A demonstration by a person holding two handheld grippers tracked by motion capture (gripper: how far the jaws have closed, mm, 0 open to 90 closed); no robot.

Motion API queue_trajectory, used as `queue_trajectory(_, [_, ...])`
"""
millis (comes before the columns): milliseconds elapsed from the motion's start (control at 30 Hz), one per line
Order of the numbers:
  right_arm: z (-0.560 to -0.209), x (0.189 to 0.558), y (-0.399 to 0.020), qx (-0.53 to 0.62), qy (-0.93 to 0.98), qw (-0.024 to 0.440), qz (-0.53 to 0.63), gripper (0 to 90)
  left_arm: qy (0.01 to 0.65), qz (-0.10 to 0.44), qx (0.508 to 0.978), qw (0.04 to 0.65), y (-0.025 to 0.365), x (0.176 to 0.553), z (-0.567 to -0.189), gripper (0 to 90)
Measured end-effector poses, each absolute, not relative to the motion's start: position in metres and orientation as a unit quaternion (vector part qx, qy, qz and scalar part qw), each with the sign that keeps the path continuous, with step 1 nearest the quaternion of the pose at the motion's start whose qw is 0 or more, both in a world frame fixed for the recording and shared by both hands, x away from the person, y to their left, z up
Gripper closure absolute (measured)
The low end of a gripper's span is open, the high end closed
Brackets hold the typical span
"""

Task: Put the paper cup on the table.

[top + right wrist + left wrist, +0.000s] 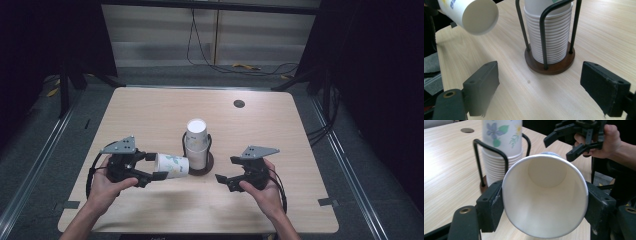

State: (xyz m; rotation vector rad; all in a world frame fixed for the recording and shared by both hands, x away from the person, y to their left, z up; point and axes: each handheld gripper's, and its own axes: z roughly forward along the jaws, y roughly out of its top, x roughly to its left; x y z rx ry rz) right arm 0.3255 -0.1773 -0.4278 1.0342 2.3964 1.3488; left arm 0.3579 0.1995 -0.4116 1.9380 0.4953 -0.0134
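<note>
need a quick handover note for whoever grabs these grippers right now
Left gripper: shut on a single paper cup, held on its side, mouth toward the hand.
Right gripper: open, holding nothing, just right of the holder.
Cup stack sits upside down in the wire holder mid-table.
Done: one cup is held apart from the stack.
Left: likely set that cup down or onto the stack; the destination is unclear.

Wooden table [150, 115], grey floor [200, 75], dark curtains [380, 75]
</note>
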Motion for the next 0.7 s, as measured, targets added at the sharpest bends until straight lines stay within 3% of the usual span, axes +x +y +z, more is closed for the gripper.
queue_trajectory(433, [-0.430, 0.324, -0.182, 0.358, 0.805, 0.104, 0.461, 15.7, 0.261, 0.026, 0.813, 0.520, 0.219, 0.373, -0.410, 26.2])
queue_trajectory(700, [-0.429, 0.324, -0.182, 0.356, 0.806, 0.105, 0.460, 16.0, 0.287, 0.018, 0.810, 0.512, 0.228, 0.380, -0.408, 25.9])
